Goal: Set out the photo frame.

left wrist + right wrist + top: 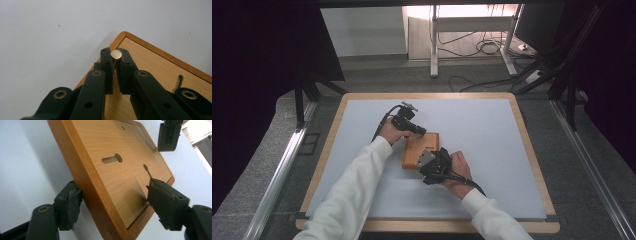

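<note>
A shallow wooden board [418, 149] with a raised rim lies on the white mat. My left gripper [115, 55] is shut on a short metal pin [116, 53], which it holds over the board's far corner [124, 33]. In the high view the left gripper [421, 133] sits at the board's far edge. My right gripper [113, 186] straddles the board's near rim [90, 187]: one jaw is outside the rim, the other hangs over the recessed face. Its pads look apart from the wood. The right gripper [428, 160] covers the board's near right corner.
The board's face has a keyhole-shaped slot [111, 158], a narrow spoon-shaped slot [147, 170] and a small hole [122, 128]. A small flat metal piece [179, 80] stands up from the board. The wood-edged table [532, 150] has bare mat all round.
</note>
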The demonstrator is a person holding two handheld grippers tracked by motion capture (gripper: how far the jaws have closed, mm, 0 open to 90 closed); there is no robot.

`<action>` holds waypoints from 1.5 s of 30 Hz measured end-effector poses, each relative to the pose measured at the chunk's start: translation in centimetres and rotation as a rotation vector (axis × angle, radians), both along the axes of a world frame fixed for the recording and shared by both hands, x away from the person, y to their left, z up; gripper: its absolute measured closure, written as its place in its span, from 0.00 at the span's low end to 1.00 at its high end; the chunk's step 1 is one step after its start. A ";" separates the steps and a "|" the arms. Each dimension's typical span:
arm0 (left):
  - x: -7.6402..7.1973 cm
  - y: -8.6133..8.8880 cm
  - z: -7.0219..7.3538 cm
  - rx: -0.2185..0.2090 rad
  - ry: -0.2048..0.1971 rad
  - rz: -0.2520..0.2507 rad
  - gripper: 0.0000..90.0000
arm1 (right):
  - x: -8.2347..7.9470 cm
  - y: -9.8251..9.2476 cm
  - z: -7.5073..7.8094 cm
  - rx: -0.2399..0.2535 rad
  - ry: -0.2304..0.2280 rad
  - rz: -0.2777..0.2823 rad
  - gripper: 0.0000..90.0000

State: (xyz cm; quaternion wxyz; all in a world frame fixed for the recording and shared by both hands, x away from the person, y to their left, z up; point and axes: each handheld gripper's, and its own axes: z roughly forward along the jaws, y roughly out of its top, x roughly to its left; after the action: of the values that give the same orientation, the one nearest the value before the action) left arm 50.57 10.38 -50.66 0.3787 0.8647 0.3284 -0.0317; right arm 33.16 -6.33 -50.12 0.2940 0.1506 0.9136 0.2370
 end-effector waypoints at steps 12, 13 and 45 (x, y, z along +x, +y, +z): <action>0.1 0.0 0.0 -0.011 0.013 0.018 0.94 | 0.1 0.4 0.6 -0.025 -0.029 0.020 0.40; 0.1 0.0 0.0 -0.011 0.014 0.018 0.94 | 0.1 0.4 0.7 -0.032 -0.030 0.020 0.40; 0.0 0.5 0.3 -0.019 -0.008 0.046 0.73 | 0.3 0.7 2.9 -0.056 -0.112 0.041 0.59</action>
State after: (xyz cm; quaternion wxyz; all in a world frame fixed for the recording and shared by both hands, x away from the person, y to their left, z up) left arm 50.61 10.92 -50.39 0.3890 0.8533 0.3464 -0.0225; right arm 33.48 -5.60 -47.21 0.3439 0.1102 0.9049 0.2252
